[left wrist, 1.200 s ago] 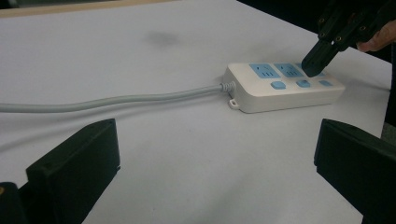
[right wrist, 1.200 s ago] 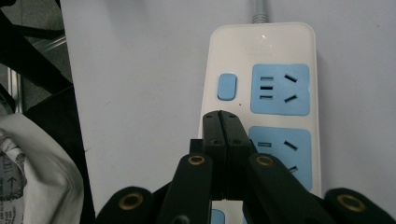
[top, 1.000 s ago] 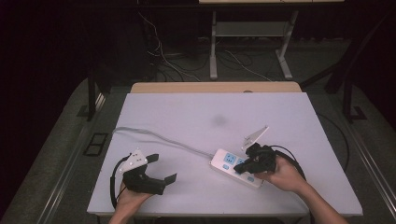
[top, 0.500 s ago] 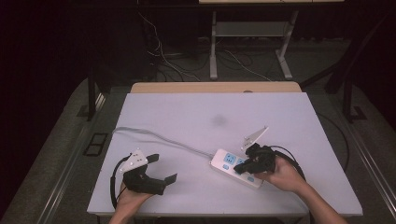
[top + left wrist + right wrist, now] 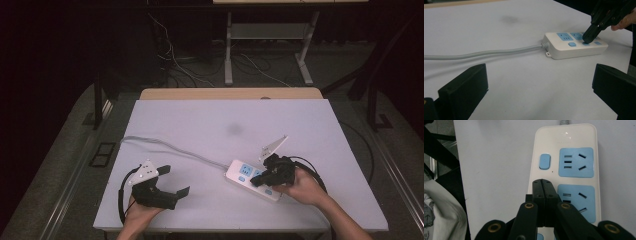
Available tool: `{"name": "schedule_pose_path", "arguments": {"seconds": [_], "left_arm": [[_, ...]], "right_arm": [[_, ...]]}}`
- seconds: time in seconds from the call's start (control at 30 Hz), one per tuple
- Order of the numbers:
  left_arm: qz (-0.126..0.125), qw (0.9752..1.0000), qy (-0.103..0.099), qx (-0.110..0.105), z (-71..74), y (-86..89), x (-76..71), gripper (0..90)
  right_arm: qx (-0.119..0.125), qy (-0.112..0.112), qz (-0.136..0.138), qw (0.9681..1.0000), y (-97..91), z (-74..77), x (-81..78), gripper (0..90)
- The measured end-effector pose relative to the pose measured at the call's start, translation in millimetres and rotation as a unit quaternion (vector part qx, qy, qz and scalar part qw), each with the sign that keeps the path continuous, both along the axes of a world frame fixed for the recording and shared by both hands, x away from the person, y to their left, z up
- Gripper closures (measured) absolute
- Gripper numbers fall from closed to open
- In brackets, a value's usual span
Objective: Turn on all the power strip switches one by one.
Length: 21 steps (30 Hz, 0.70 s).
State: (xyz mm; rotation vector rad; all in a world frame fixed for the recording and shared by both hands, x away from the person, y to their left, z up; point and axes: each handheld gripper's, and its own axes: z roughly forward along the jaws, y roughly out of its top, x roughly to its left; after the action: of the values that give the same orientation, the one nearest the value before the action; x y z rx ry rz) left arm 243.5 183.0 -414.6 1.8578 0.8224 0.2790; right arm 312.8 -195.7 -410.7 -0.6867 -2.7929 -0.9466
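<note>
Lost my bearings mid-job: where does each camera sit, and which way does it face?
High view: above the person's side, facing forward and down at the table; both forearms enter below.
Left gripper view: along its open jaws toward the power strip.
Right gripper view: down its shut jaws onto the strip's switch.
Shared: power strip and right gripper.

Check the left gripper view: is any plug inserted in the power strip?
No: the power strip shows bare blue sockets, and the right gripper presses a switch.
</note>
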Motion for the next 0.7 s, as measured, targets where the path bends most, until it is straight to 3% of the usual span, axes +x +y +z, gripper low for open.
{"name": "schedule_pose_path", "arguments": {"seconds": [0.7], "left_arm": [[0.0, 1.0, 0.0, 0.001, -0.3, -0.9, -0.8, 0.0]], "right_arm": [[-0.007, -0.023, 0.007, 0.9997, 1.6, -0.6, -4.0, 90.0]]}}
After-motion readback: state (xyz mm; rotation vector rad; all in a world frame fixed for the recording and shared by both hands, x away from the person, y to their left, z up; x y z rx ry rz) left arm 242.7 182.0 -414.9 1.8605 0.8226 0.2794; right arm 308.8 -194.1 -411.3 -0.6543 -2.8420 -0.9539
